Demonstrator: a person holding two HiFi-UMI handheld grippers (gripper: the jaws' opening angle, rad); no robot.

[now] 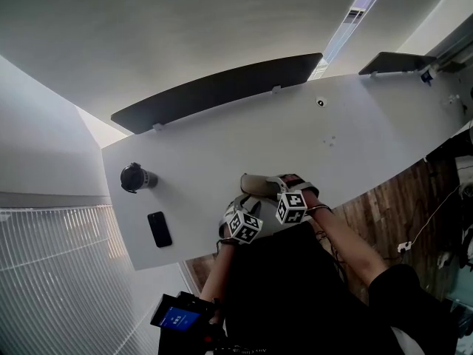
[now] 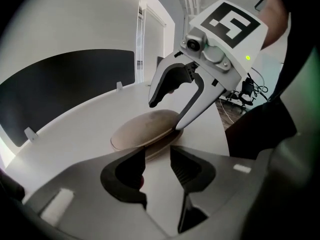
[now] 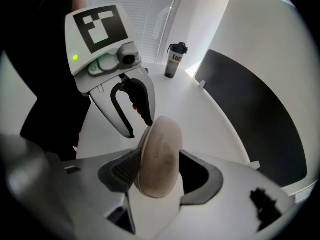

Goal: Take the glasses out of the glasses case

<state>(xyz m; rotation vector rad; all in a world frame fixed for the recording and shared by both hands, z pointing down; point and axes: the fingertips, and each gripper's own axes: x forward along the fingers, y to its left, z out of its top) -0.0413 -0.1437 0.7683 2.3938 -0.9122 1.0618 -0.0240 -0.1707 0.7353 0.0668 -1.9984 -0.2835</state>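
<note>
A tan, oval glasses case (image 1: 257,186) lies closed on the white table (image 1: 369,124), near its front edge. In the right gripper view the case (image 3: 159,154) stands lengthwise between the jaws of my right gripper (image 3: 160,173). The jaws are open: the left pad is right against the case and the right pad stands clear of it. My left gripper (image 2: 157,171) is open with only bare table between its pads, and the case (image 2: 142,130) lies just beyond them. From the opposite side, one finger of the right gripper (image 2: 176,115) rests at the case's edge. No glasses show.
A dark tumbler (image 1: 135,177) and a black phone (image 1: 159,228) lie on the table's left part. A dark partition (image 1: 222,87) runs along the far edge. The near table edge is right behind the grippers, with wooden floor (image 1: 384,205) beyond it. A device with a blue screen (image 1: 177,318) sits below.
</note>
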